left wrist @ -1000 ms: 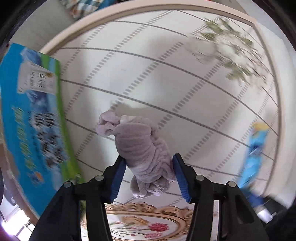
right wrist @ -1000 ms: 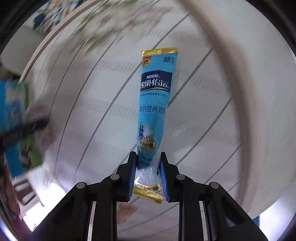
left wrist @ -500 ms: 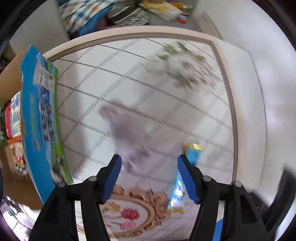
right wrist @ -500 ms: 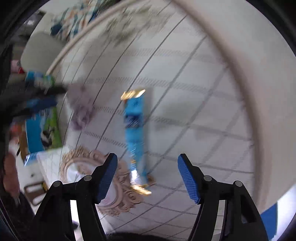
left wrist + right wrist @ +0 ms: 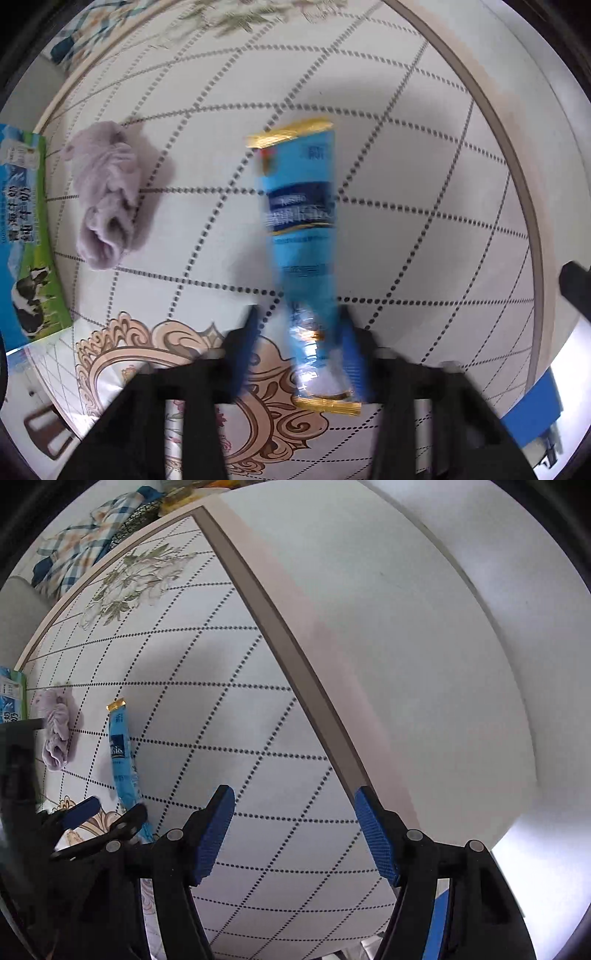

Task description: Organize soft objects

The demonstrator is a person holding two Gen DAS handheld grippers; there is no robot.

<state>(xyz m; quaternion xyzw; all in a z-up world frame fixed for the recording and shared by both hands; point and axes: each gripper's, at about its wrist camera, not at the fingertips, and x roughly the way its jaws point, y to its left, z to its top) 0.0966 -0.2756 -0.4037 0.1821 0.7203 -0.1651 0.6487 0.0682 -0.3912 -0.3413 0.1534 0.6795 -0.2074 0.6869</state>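
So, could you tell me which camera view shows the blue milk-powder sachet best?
The left wrist view: the blue sachet fills its centre, gold ends and label visible though motion-blurred, its lower end between the left gripper fingers. The right wrist view shows it small and foreshortened at the left edge, beside the purple cloth.

Left wrist view: looking straight down, close above the white dotted-grid tabletop (image 5: 424,206). Right wrist view: also downward, higher, nearer the table's beige edge (image 5: 280,627). Shared by both: long blue foil sachet (image 5: 303,221) (image 5: 120,753) and crumpled lilac cloth (image 5: 105,195) (image 5: 55,731).
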